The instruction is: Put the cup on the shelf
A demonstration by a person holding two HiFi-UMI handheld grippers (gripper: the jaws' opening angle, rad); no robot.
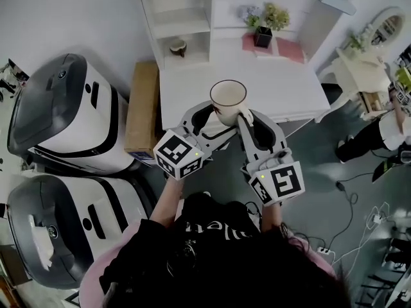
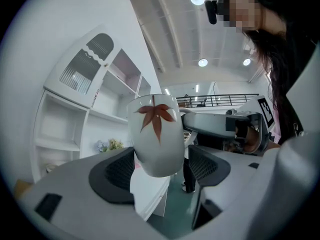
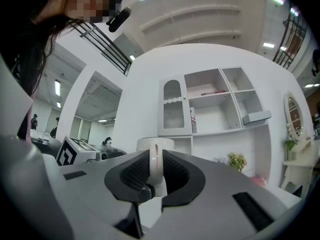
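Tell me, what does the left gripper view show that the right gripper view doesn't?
Only the left gripper view shows the red leaf painted on the cup, whose body hangs between the left gripper's wide-apart jaws, seemingly untouched. Only the right gripper view shows the cup's handle pinched by the right gripper, plus an oval mirror. Both show the cup, the white shelf unit and a small flowering plant.

One cup, two grippers, two bulky white machines, one cardboard box, one potted plant.
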